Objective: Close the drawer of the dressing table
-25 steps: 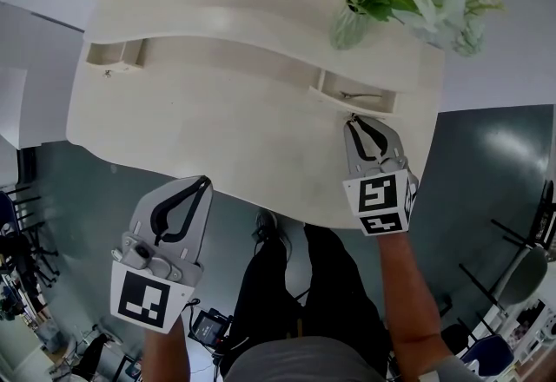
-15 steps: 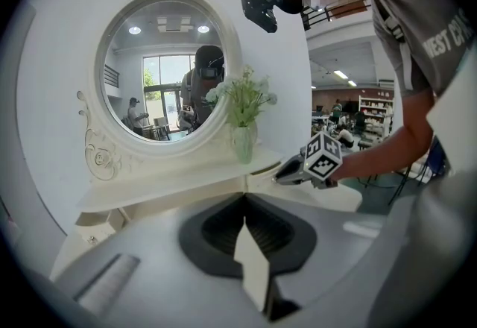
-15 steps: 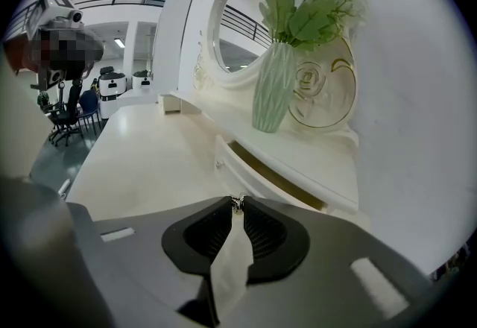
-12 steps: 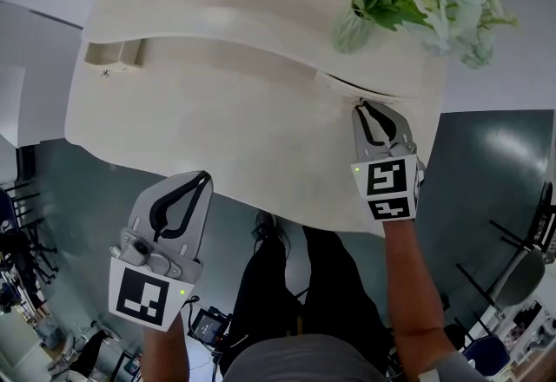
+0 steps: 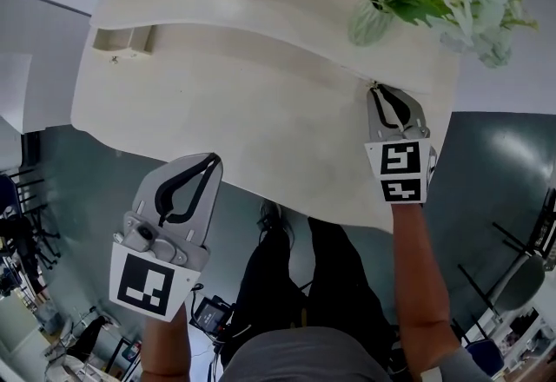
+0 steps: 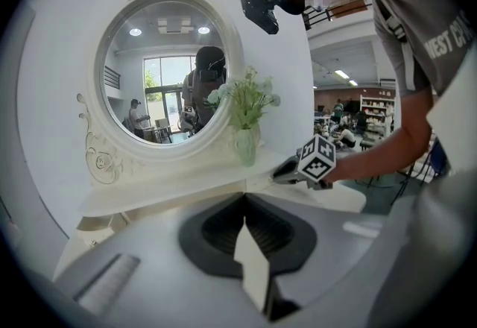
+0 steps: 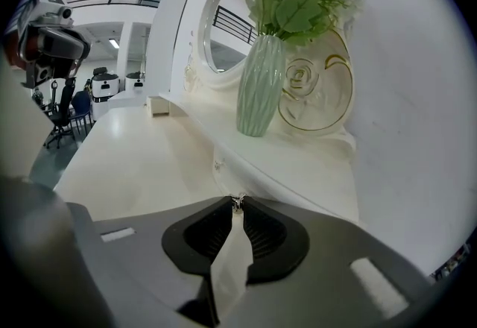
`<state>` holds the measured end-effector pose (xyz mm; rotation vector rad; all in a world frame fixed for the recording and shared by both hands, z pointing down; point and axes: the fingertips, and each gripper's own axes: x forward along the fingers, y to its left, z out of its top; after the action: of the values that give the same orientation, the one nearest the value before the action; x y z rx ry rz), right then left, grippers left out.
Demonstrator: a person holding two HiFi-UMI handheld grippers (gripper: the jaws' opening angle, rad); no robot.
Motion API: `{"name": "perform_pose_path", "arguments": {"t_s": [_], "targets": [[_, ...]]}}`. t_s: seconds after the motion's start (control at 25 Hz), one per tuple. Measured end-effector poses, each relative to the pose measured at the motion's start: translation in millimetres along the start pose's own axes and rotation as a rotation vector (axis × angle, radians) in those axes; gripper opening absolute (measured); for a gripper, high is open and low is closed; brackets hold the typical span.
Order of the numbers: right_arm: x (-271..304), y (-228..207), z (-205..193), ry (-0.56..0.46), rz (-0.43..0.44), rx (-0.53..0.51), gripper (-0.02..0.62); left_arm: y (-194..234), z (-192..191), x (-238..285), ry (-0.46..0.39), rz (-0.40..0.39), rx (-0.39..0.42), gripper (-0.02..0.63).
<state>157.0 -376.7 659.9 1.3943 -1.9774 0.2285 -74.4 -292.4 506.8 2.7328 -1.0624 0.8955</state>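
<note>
The right gripper (image 5: 380, 92) pinches the knob (image 7: 237, 203) of the right drawer (image 7: 283, 188), which looks pushed flush. The open drawer (image 5: 122, 37) at upper left lies nearer the left gripper (image 5: 211, 161), whose jaws are together and empty.

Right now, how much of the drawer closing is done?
Done, it seems: the right-hand drawer looks pushed fully in. In hand: the right gripper has its jaws pinched on that drawer's knob. Remaining: letting go, and perhaps the left-hand drawer, which stands open; the left gripper hangs beyond the table edge, jaws together, empty.
</note>
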Motion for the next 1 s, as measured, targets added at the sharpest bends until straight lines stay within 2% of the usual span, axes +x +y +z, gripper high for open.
{"name": "perform_pose_path", "arguments": {"t_s": [0.2,0.4,0.52,0.6,0.84,1.0], "targets": [[2,-4,1,-0.008,-0.041,0.031,0.058,1,7,-4,-0.009,0.007,0.006,0.003],[2,-4,0,0.025,-0.040,0.044,0.059,5,15,-15,-0.027,0.026,0.015,0.003],[-3,-2,-1,0.061,-0.029,0.064,0.111,9,22,-28,-0.045,0.043,0.014,0.003],[-11,-1,2,0.069,-0.031,0.079,0.123,13,29,-39,-0.058,0.053,0.023,0.003],[-50,-3,18,0.049,-0.054,0.097,0.110,20,51,-74,-0.107,0.087,0.052,0.003],[-86,-6,44,0.006,-0.071,0.105,0.069,21,69,-99,-0.146,0.100,0.066,0.003]]}}
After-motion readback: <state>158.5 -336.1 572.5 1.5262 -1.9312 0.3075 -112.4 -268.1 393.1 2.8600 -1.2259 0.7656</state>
